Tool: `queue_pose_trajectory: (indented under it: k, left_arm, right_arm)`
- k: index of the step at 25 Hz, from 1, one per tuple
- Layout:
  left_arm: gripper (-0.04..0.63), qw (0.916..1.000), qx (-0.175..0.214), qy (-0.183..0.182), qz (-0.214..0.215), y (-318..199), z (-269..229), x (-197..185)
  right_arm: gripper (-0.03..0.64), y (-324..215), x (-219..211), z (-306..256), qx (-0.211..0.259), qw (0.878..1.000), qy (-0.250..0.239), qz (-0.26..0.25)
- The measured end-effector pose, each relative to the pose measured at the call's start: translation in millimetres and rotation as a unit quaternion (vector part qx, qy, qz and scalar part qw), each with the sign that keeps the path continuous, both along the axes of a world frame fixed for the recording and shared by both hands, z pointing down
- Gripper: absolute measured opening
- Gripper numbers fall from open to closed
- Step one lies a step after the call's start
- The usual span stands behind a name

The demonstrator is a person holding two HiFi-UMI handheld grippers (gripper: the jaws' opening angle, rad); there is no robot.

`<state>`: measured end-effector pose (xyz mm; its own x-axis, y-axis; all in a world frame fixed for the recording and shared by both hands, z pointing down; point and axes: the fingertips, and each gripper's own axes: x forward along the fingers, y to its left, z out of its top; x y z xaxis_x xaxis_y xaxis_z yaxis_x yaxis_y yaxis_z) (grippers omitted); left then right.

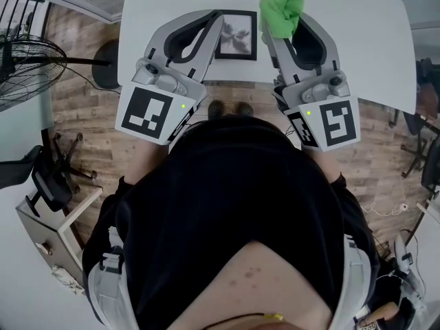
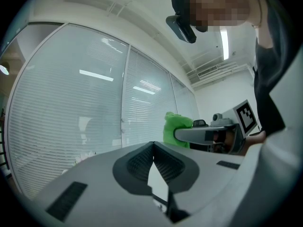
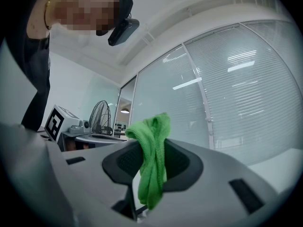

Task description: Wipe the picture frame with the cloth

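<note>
A black picture frame [image 1: 236,35] with a plant print lies flat on the white table [image 1: 357,40], near its front edge. My left gripper [image 1: 214,18] is shut with nothing in it, its tips over the frame's left border; in the left gripper view its jaws [image 2: 153,144] meet in a closed line. My right gripper [image 1: 275,33] is just right of the frame and is shut on a bunched green cloth [image 1: 282,9]. In the right gripper view the cloth [image 3: 151,164] hangs between the pads and sticks out above the right gripper [image 3: 154,143]. The cloth [image 2: 176,126] also shows in the left gripper view.
A standing fan [image 1: 24,64] is on the wooden floor left of the table, with an office chair [image 1: 41,181] below it. The table's front edge runs just under both grippers. Blinds cover the glass wall [image 2: 94,103] behind the table.
</note>
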<state>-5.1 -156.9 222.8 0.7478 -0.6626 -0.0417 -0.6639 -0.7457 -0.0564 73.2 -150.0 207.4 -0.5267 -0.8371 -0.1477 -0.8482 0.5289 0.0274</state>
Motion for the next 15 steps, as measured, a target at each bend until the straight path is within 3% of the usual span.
queue_pose_trajectory:
  k: [15]
  left_arm:
    - [0.012, 1.0000, 0.002, 0.004, 0.002, 0.2, -1.7, 0.3]
  right_arm:
    - [0.109, 0.5, 0.0, -1.0, 0.000, 1.000, -0.001, 0.004]
